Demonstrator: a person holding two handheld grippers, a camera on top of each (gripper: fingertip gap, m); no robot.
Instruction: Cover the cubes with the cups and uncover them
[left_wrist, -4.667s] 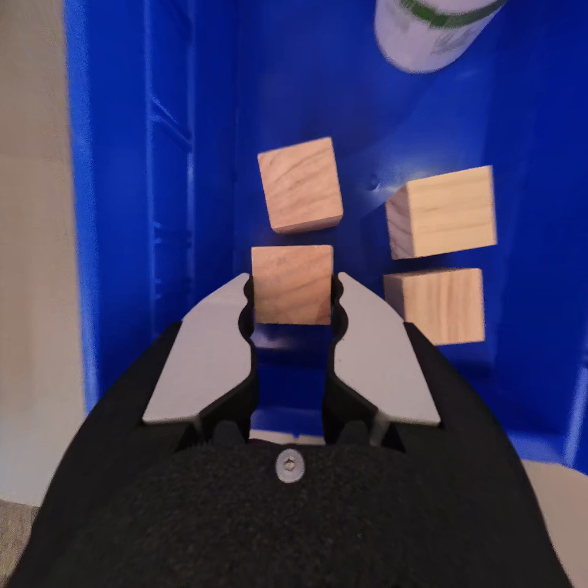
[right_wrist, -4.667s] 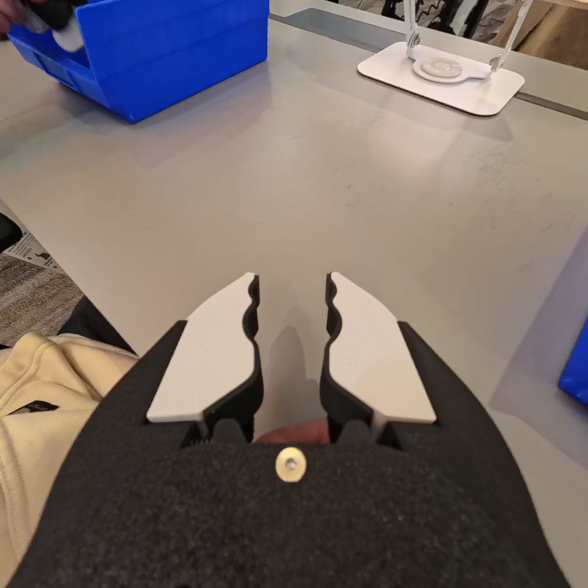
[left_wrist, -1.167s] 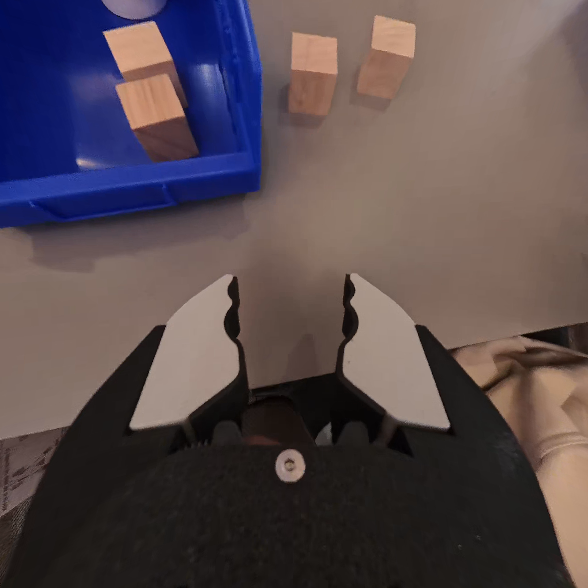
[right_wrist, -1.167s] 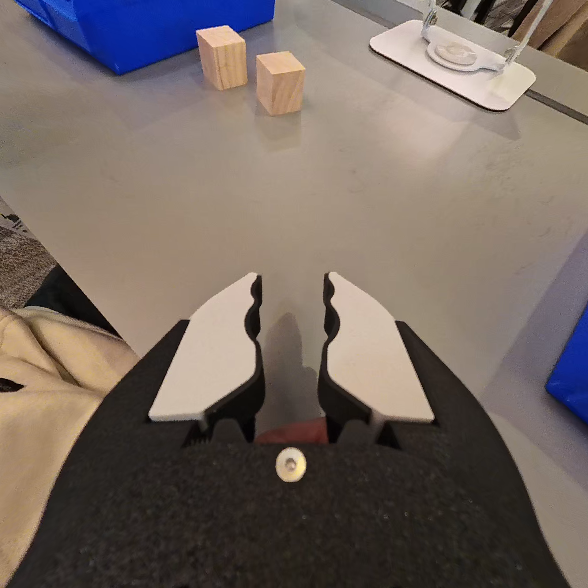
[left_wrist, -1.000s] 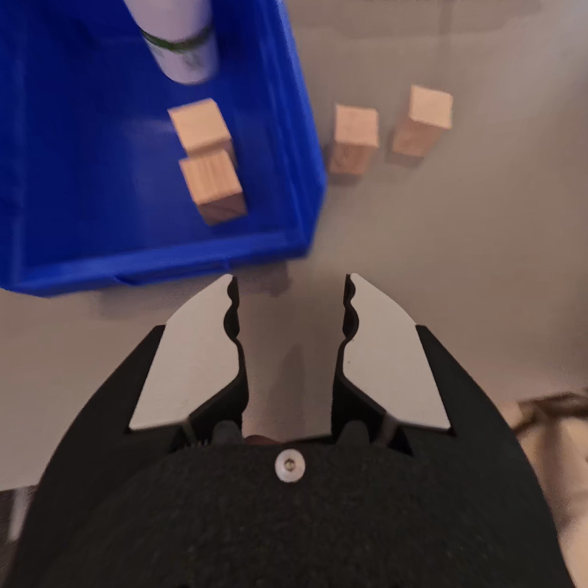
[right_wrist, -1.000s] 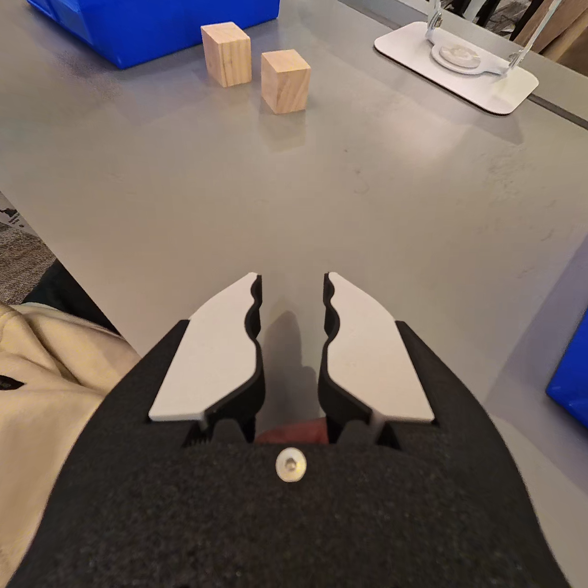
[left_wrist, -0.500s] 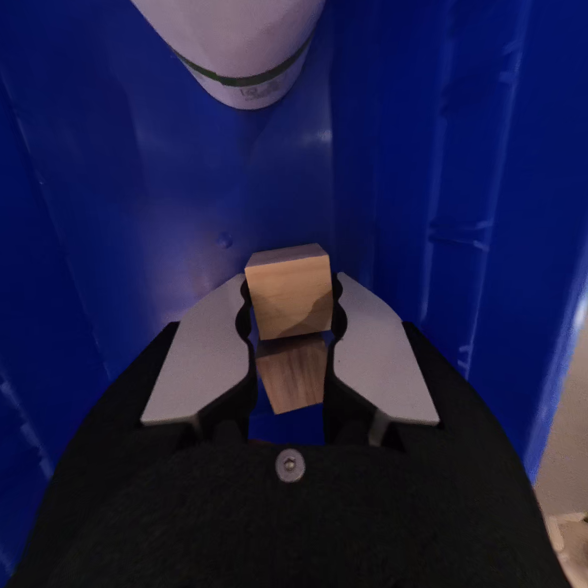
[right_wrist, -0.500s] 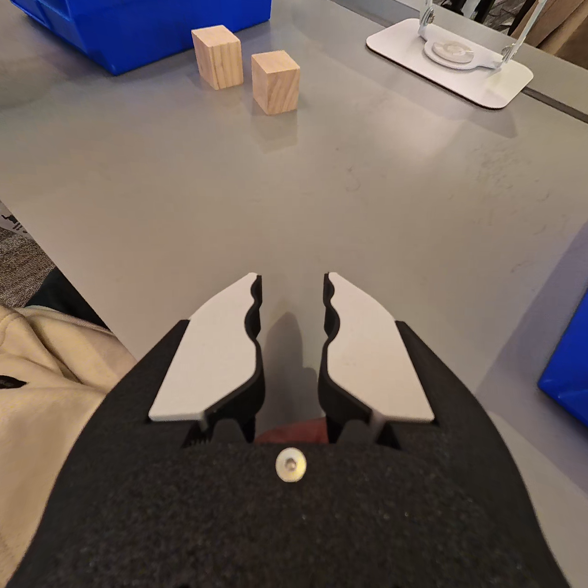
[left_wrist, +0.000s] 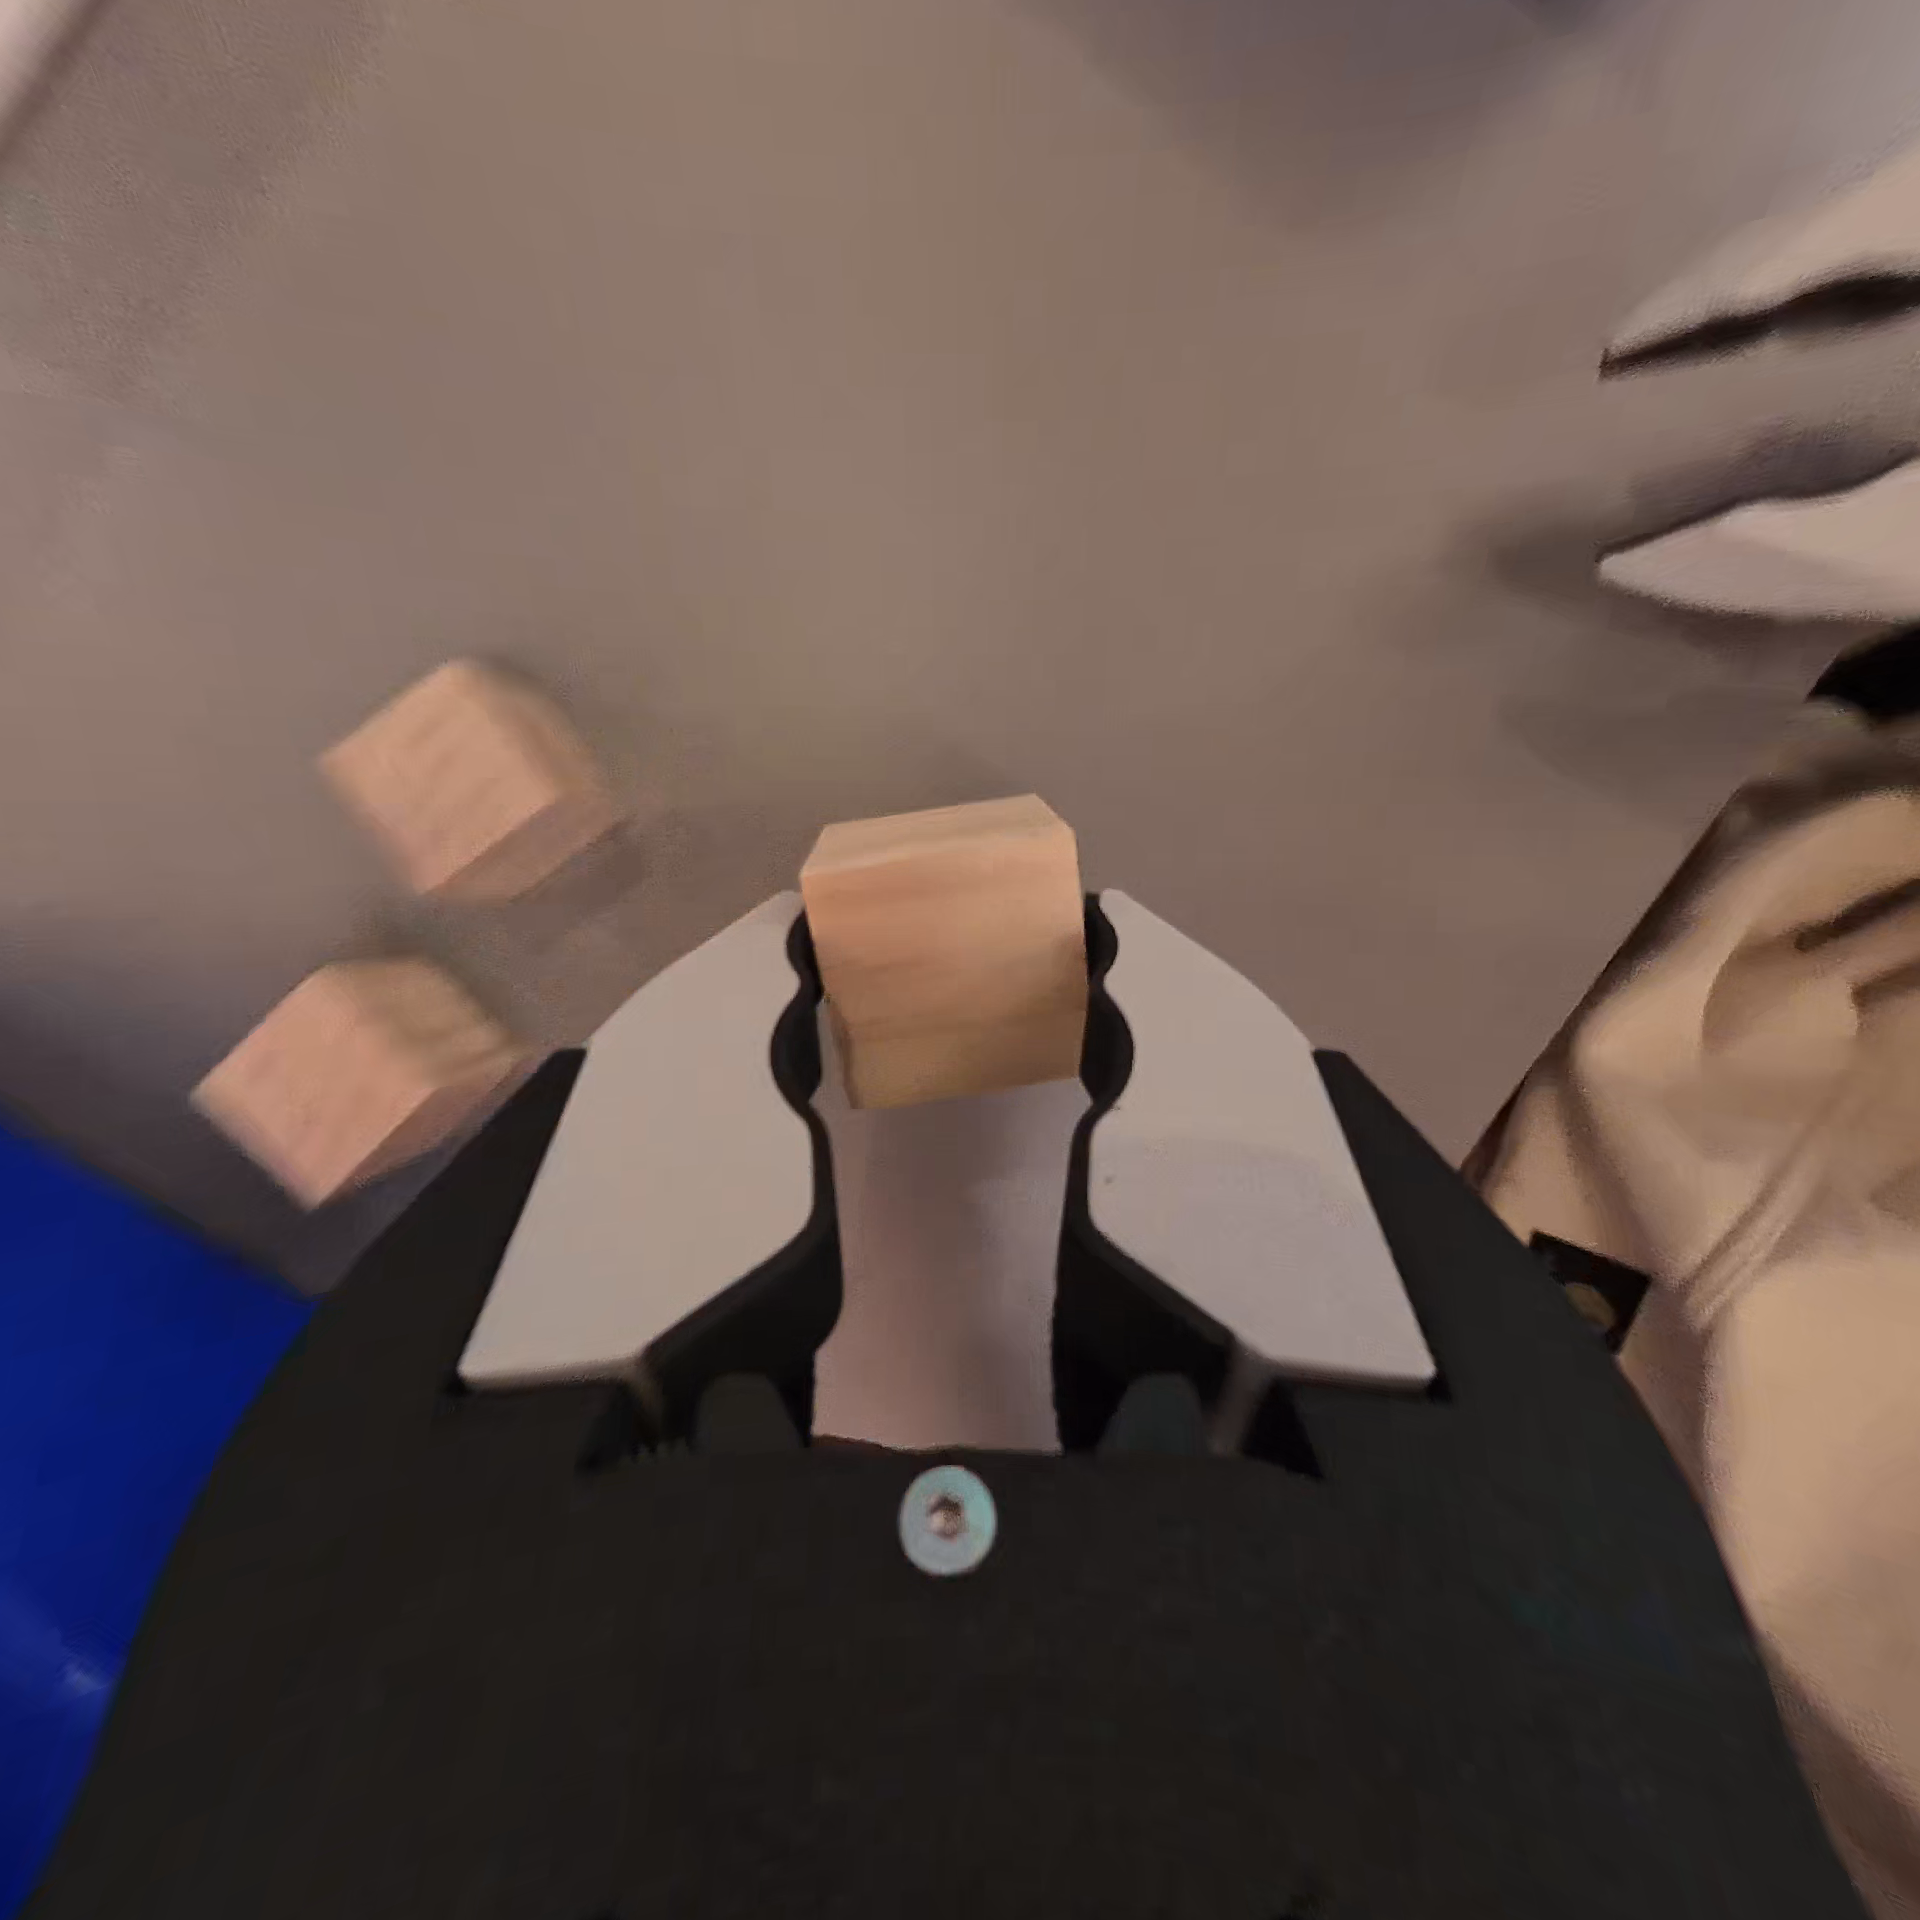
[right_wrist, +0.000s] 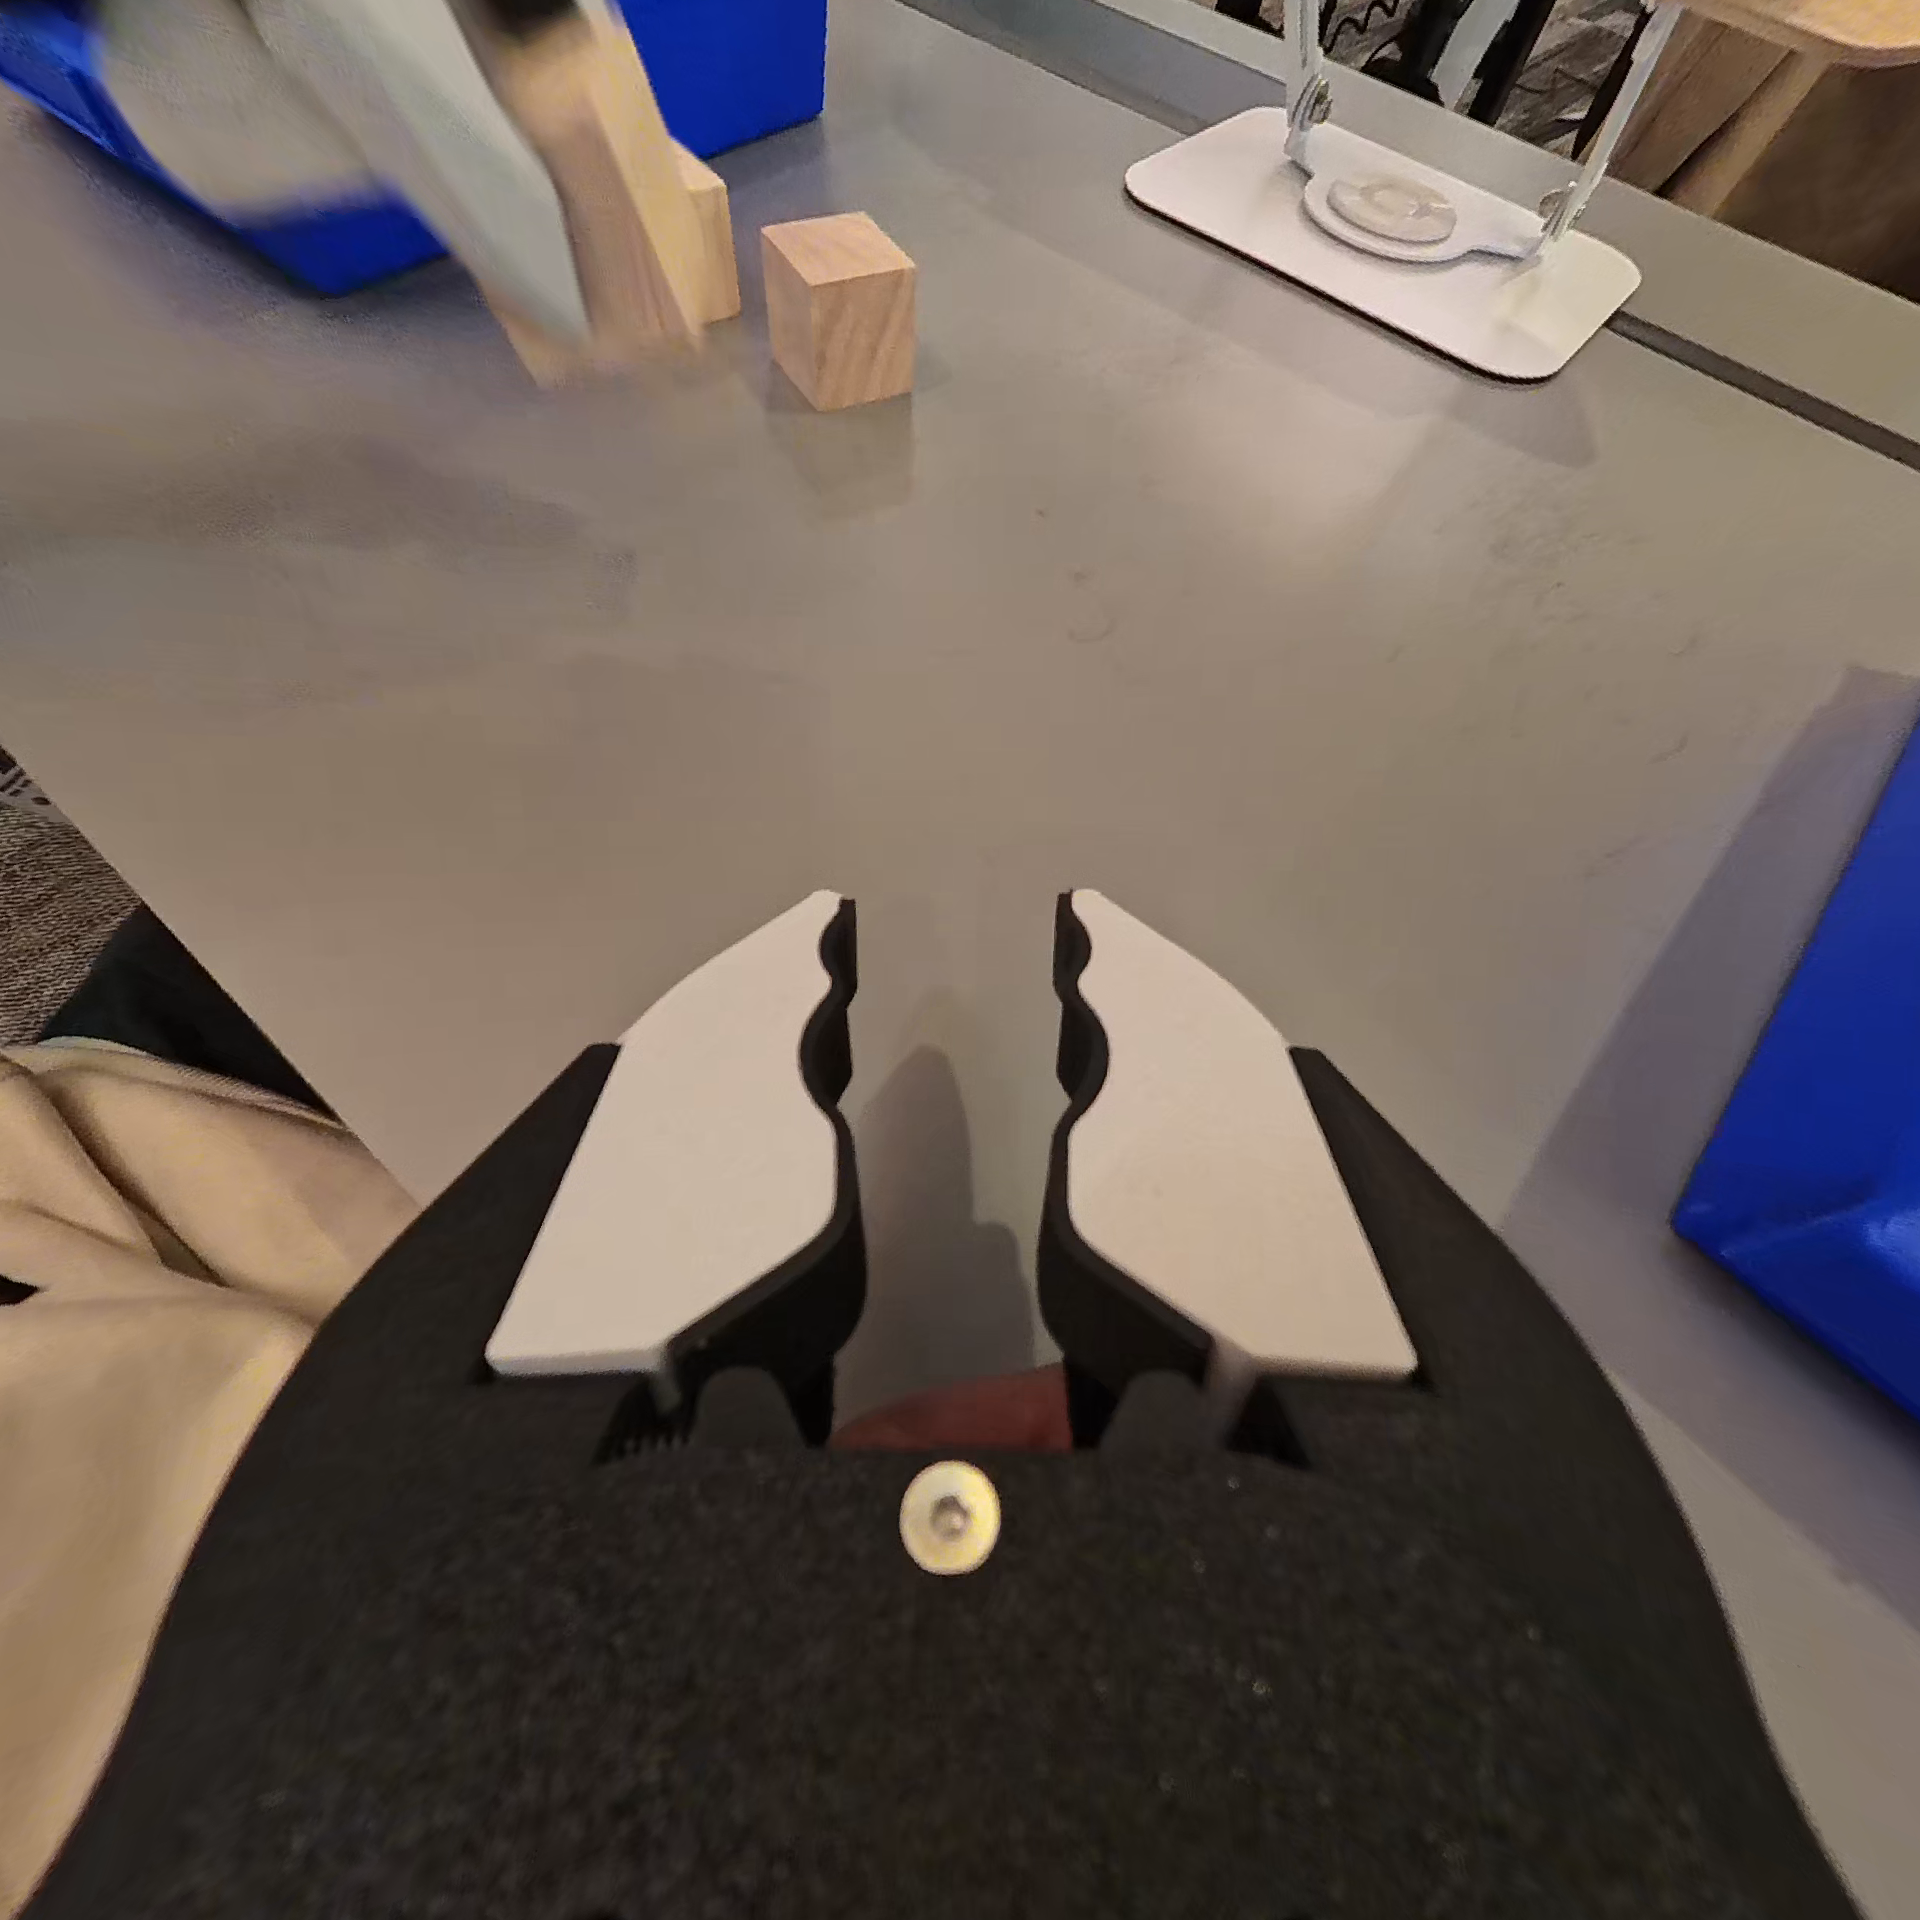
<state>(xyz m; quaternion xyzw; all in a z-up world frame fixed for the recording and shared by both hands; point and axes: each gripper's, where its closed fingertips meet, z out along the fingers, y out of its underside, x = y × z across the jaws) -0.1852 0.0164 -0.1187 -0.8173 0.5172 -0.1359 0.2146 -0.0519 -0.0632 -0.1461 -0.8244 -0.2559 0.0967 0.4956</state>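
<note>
Left gripper (left_wrist: 945, 935): closed on a wooden cube (left_wrist: 948, 961), centre of the left wrist view; half a second ago it was clamping this cube inside the blue bin, now it carries it over the counter (left_wrist: 935, 416).
Held cube: pinched between the tips, clear of the counter surface; motion blur around it suggests it is mid-transfer.
Cubes already out: two, blurred, at left of the left wrist view, far cube (left_wrist: 462, 779) and near cube (left_wrist: 343, 1070); these stand where they did a second ago.
Blue bin (left_wrist: 114, 1403): lower left corner of the left wrist view, now behind the gripper.
Right gripper (right_wrist: 954, 914): open and empty, low over the counter, unchanged.
Cups: none in view now.
Second blue bin (right_wrist: 1829, 1122): right edge of the right wrist view.
White stand (right_wrist: 1392, 229): upper right of the right wrist view.
Meaning for task: a third cube appears bound for the row; covering has not begun.
</note>
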